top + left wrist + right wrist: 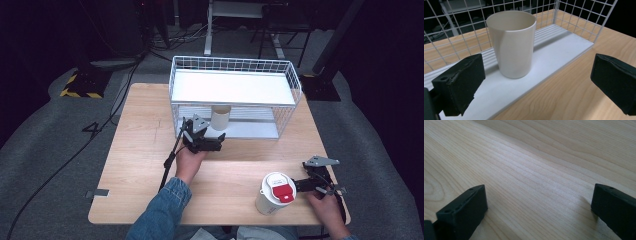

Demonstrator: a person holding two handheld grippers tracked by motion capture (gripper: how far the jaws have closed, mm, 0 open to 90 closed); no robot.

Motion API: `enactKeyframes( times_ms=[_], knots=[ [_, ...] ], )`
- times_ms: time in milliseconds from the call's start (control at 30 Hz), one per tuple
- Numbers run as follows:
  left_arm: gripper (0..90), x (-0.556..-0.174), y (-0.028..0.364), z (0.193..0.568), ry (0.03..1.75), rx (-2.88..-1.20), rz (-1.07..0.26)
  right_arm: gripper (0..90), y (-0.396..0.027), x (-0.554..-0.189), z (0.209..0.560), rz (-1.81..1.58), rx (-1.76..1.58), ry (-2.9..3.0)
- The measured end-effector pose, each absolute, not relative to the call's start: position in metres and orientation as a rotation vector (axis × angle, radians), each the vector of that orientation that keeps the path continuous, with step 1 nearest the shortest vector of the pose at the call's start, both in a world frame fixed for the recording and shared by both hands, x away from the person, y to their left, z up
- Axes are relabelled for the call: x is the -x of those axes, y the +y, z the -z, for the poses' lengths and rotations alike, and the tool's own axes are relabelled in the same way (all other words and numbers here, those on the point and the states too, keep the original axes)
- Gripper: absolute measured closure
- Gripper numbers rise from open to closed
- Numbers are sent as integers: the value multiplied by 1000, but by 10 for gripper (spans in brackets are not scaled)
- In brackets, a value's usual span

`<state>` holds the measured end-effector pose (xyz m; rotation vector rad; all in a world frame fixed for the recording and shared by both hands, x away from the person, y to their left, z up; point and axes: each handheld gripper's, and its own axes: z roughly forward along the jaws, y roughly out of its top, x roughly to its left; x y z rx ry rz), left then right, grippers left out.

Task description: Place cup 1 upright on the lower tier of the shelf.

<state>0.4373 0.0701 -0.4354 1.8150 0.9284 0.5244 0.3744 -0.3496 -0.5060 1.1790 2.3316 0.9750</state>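
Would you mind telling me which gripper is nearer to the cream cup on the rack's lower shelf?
The left gripper is nearer: it sits just in front of the cream cup, jaws open, not touching. The right gripper is far off beside the red-lidded container.

The wire rack (235, 95) is open at its front, so the left claw (534, 85), jaws wide apart, faces the cup (511, 42) unobstructed; mesh walls close the back and sides, and the upper shelf (230, 87) caps the room above it
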Motion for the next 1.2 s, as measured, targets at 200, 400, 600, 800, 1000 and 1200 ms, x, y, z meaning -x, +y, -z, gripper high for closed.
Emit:
enactKeyframes(
  times_ms=[200,400,600,800,1000,1200],
  knots=[
    [0,-422,85,428,919,-1821,-519,7,-350,-374,506,-975,-1179,2332],
    [0,-407,100,422,915,-1831,-506,6,-350,-374,506,-975,-1179,2332],
    [1,-390,115,421,893,-1849,-530,7,-350,-374,506,-975,-1179,2331],
    [1,-373,129,421,898,-1829,-515,6,-349,-375,506,-970,-1181,2329],
    [0,-357,141,421,893,-1839,-508,5,-349,-375,506,-970,-1180,2329],
    [1,-344,150,421,887,-1880,-482,5,-349,-375,506,-970,-1181,2330]
  ],
)
